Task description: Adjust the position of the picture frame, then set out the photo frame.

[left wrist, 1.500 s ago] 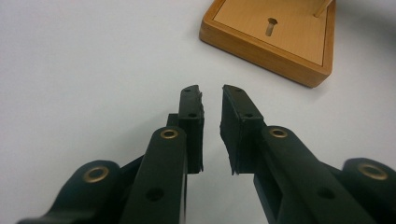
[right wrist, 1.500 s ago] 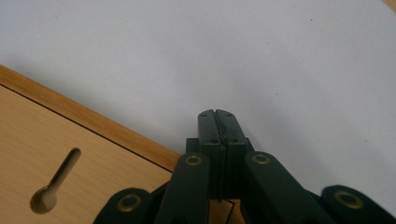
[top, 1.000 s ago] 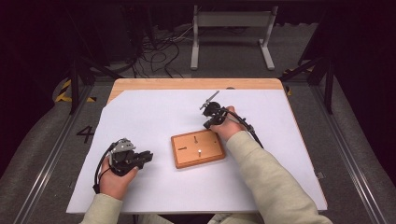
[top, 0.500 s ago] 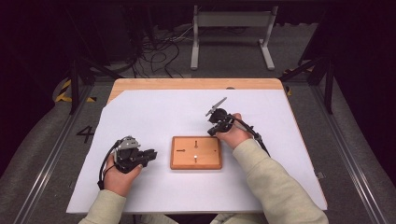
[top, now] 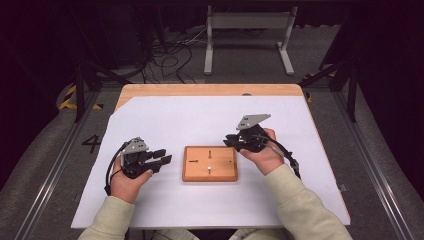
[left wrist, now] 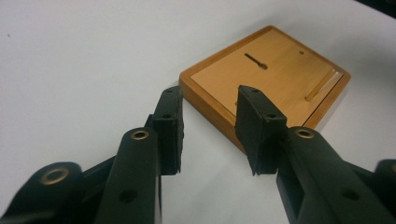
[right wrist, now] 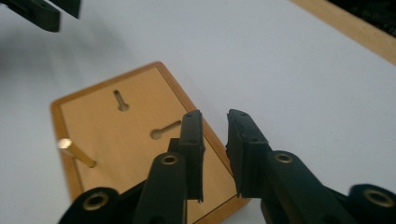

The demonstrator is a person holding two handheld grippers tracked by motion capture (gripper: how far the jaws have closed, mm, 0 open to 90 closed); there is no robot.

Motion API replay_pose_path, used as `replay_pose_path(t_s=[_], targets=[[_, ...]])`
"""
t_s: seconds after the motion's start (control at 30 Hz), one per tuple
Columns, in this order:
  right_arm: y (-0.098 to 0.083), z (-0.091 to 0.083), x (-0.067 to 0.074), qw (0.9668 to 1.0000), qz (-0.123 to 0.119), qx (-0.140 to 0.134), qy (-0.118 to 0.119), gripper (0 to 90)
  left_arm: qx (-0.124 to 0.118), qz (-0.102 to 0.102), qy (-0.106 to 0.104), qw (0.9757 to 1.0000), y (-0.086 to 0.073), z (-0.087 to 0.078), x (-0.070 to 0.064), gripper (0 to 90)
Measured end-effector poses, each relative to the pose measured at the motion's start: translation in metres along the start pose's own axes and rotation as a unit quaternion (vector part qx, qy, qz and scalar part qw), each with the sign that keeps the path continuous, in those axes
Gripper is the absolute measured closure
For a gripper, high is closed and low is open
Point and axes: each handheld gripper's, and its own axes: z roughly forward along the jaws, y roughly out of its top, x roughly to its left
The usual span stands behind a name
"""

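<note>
Wooden board (top: 210, 163) with one peg (right wrist: 77, 153) seated, two slots unfilled; both grippers' fingers, just opened, are held apart and empty beside it.

1. Wooden board (left wrist: 280, 79): near edge hidden behind the left gripper's own jaws in the left gripper view; slot ends too blurred to read.
2. Wooden board's near right corner covered by the right gripper's jaws in the right gripper view.
3. Brass peg (right wrist: 77, 153): blurred there, tip shape unclear; in the high view too small to tell.
4. Left gripper (right wrist: 39, 11): cut off by the top edge of the right gripper view.
5. Forearms cut off by the bottom edge, high view.
</note>
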Motion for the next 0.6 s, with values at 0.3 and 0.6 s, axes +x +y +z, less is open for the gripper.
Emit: replay_pose_path(t_s=[0.3,0.6], targets=[[-0.019,-0.027,0.025,0.9956,-0.006,-0.092,0.020,64.3,-0.010,0.000,-0.001,1.0000,-0.001,-0.002,-0.001,58.4],[-0.036,-0.033,0.033,0.9901,-0.001,-0.138,0.023,53.3,-0.027,0.003,-0.006,0.9996,0.000,-0.005,0.000,53.9]])
